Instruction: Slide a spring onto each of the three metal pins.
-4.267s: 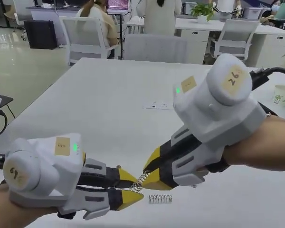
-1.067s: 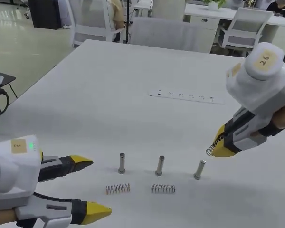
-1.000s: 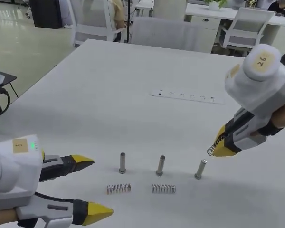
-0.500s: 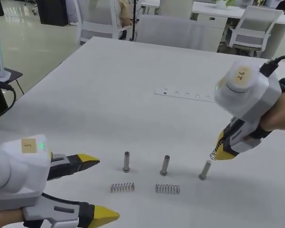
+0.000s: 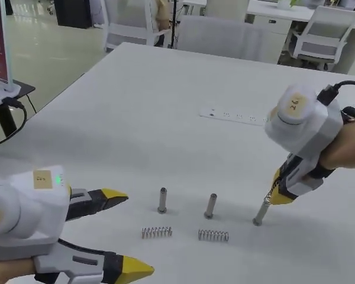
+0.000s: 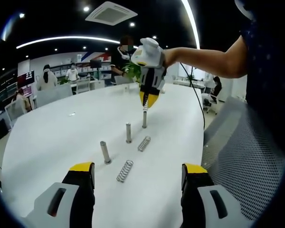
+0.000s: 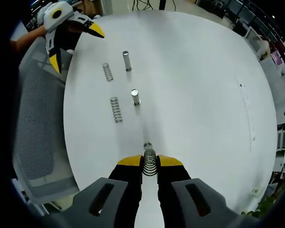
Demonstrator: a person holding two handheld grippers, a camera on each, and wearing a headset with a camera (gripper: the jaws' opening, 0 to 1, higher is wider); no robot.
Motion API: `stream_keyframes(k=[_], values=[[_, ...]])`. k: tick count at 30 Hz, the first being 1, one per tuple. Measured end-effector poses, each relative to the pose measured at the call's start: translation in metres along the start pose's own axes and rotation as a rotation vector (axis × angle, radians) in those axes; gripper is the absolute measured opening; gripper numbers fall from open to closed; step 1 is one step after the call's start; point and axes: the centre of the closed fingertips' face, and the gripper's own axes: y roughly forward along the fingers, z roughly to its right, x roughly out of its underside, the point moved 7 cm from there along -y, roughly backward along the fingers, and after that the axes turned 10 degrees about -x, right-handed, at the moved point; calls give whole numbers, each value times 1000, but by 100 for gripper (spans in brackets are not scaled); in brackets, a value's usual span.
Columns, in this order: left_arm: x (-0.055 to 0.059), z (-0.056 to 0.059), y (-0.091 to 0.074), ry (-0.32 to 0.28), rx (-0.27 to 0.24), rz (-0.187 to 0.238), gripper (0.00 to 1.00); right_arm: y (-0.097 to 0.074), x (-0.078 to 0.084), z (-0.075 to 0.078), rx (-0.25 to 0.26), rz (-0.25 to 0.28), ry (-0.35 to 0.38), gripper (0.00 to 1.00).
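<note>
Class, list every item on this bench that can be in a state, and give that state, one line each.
left tool: open, holding nothing.
right tool: shut on the held spring.
held spring: gripped, lower end at the end pin's top.
end pin: upright, shaft bare.
middle pin: upright, bare.
far pin: upright, bare.
first loose spring: lying flat, on no pin.
second loose spring: lying flat, on no pin.

Right gripper view: right pin mostly hidden behind held spring; spring-to-pin contact unreadable. Head view: left claw body cut by near-left edge.
</note>
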Motion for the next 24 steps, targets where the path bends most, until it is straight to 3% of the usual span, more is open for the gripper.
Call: stream_keyframes(k=[10,24], values=[[1,-1,0,-4,2,-2,71,7,-1,1,-12,-6,7,9],[1,-2,0,-3,5,-1,69,33,1,5,-25,-29,31,9]])
